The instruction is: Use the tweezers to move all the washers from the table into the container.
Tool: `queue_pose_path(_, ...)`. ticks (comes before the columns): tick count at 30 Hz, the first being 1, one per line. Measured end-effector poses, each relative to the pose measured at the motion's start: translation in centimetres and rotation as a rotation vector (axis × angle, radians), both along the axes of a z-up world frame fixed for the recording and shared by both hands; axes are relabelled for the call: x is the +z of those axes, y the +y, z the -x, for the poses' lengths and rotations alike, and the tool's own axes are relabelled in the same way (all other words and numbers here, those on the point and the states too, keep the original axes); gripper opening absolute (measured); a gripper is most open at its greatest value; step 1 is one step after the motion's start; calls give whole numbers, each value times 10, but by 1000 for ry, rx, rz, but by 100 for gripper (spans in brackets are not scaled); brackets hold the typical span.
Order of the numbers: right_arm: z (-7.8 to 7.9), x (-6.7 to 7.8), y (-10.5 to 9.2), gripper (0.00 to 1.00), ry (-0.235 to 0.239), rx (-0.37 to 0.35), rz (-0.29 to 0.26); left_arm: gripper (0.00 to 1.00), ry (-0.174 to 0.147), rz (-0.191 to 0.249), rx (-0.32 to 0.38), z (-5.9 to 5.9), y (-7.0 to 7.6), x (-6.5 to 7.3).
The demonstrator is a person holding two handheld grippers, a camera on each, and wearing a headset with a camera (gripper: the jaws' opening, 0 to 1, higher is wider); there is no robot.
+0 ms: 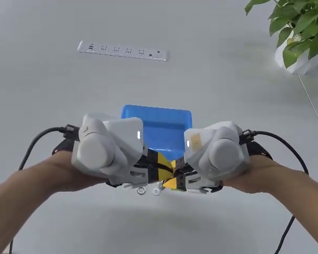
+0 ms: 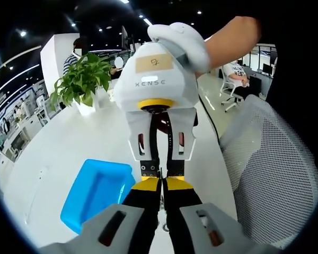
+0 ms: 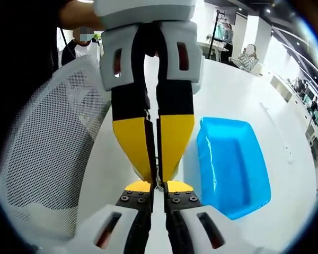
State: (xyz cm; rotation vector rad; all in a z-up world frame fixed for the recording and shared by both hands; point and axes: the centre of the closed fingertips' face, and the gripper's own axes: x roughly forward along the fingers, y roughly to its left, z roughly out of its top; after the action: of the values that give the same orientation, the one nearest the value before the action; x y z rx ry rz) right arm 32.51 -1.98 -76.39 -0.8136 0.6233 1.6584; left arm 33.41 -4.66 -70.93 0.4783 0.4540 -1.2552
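container (image 1: 159,114): blue rectangular tub, upright on table (image 1: 53,95) | washers (image 1: 141,190): two silvery rings near it

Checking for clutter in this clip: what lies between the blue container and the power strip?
Nothing lies between them. In the head view, a bare stretch of table separates the blue container from the power strip.

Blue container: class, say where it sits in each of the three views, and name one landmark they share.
Head view: blue container at centre.
Left gripper view: lower left.
Right gripper view: right of centre.
Shared landmark: left gripper and right gripper meeting tip to tip.
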Motion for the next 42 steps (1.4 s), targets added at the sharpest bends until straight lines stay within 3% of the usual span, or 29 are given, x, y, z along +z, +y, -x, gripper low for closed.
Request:
queue_pose_path(22, -1, 1, -3, 7, 2, -31, -13, 16, 5, -19, 17, 3, 12, -7)
queue_pose_path(42, -2, 2, -6, 6, 0, -37, -15, 17, 20, -43, 35, 10, 22, -17)
